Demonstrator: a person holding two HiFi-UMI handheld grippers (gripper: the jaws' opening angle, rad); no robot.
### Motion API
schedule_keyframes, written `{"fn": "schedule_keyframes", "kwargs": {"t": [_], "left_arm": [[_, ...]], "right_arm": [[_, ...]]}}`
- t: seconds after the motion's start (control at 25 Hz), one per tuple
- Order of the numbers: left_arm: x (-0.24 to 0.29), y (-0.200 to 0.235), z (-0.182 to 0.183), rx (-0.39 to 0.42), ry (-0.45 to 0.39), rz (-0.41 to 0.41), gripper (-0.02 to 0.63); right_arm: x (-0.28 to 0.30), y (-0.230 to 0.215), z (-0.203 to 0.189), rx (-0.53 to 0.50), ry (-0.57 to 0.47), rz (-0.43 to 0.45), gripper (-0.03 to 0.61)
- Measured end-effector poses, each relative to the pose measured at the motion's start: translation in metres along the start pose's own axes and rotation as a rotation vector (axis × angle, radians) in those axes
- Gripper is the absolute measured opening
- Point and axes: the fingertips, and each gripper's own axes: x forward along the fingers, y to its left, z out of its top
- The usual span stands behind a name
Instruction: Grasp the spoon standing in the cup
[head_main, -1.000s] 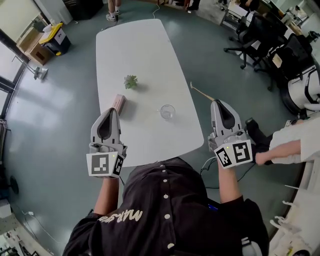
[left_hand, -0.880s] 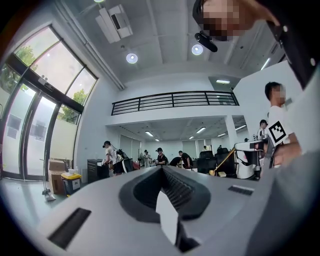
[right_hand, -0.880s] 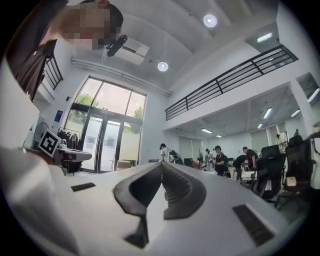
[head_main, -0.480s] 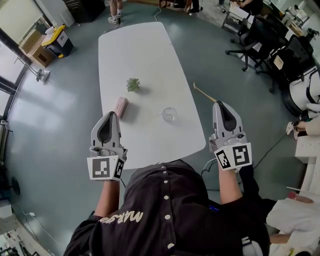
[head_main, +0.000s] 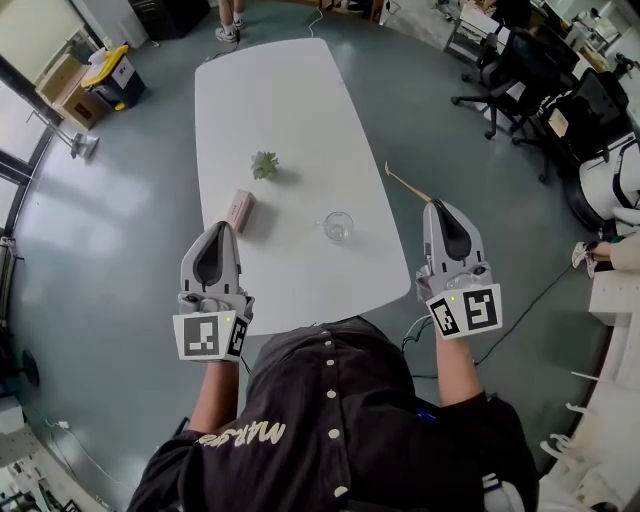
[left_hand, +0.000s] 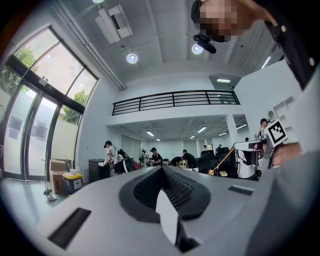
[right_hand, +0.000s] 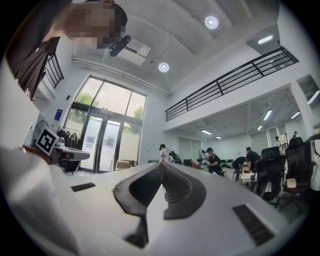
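Right tongs are clamping the spoon, which is slanting forward-left beyond the desk edge, right of the cup; left tongs are sitting closed and empty.

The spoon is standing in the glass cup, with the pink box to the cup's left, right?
No: the head view shows the spoon clamped by the right gripper, not in the glass cup. The pink box is to the cup's left.

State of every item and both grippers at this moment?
left gripper: shut, empty.
right gripper: shut on the spoon.
spoon: held in the air beside the table.
cup: upright on the table, no spoon in it.
plant: upright on the table.
pink box: lying flat on the table.
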Motion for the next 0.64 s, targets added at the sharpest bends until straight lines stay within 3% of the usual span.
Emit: {"fn": "schedule_keyframes", "kwargs": {"t": [0.64], "left_arm": [[0.002,0.0001,-0.0025,-0.006,0.004,0.0,0.009]], "right_arm": [[0.0049,0.0001,-0.003,-0.003,0.008,0.007,0.009]]}}
